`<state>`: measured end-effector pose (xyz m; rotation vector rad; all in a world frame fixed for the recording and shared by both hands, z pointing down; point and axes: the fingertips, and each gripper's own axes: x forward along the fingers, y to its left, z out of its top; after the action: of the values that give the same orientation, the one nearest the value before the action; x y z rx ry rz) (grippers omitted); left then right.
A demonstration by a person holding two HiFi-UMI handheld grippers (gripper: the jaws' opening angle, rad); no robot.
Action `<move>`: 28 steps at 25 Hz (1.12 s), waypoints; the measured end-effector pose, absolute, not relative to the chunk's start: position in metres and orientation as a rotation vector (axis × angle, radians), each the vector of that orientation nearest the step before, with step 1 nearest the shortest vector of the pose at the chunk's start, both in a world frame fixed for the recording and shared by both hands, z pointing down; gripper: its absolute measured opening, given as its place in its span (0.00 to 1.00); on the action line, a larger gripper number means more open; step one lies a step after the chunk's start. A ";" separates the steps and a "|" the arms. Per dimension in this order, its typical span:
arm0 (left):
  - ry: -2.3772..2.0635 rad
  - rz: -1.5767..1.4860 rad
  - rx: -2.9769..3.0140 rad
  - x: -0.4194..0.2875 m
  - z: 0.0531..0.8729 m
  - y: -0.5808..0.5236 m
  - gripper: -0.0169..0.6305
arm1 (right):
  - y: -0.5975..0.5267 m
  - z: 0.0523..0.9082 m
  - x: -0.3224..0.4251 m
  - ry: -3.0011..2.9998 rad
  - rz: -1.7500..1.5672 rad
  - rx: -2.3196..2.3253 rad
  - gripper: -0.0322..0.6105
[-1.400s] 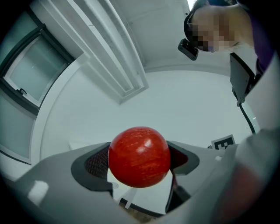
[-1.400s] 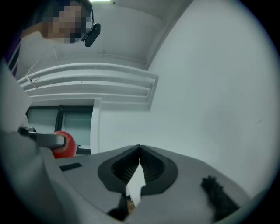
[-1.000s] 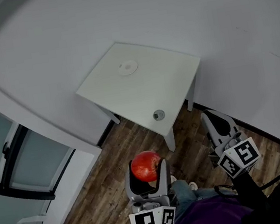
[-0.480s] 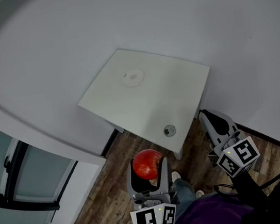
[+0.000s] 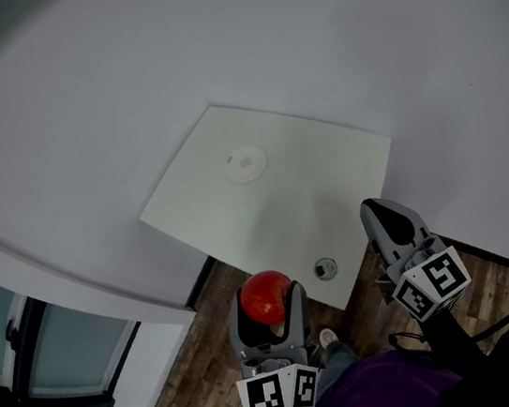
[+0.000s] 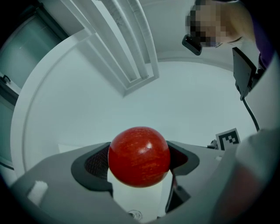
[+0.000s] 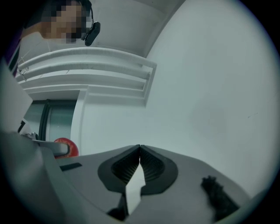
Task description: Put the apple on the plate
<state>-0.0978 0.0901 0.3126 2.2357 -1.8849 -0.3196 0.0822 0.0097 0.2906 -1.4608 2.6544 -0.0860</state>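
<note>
Carrying is judged the step in hand: the apple (image 6: 139, 156) is clamped in the left claw (image 5: 269, 317), short of the tabletop (image 5: 326, 177) near edge and well apart from the plate (image 5: 246, 163). The right claw (image 7: 139, 157) is closed on nothing. The small round object (image 5: 326, 268) should be passed clear, and the apple lowered onto the plate's middle before the jaws are eased, so rolling is avoided.

No text, brand or number can be read; only black-and-white square markers stand on the grippers' cubes (image 5: 281, 393).
</note>
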 end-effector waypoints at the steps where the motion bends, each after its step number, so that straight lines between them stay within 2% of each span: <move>1: -1.879 -0.317 2.238 -0.101 0.314 0.083 0.61 | 0.004 0.292 0.079 2.653 -0.087 -1.466 0.07; 17: -1.815 -0.229 2.214 -0.123 0.353 0.007 0.61 | -0.054 0.314 0.059 2.651 -0.145 -1.545 0.07; 28: -1.872 -0.176 2.140 -0.122 0.369 -0.071 0.61 | -0.145 0.321 0.046 2.730 -0.180 -1.430 0.07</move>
<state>-0.1217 -0.0714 0.3686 2.1398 -1.8723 -0.1757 0.0461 -0.1452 0.3215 -1.4304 2.7299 -0.1795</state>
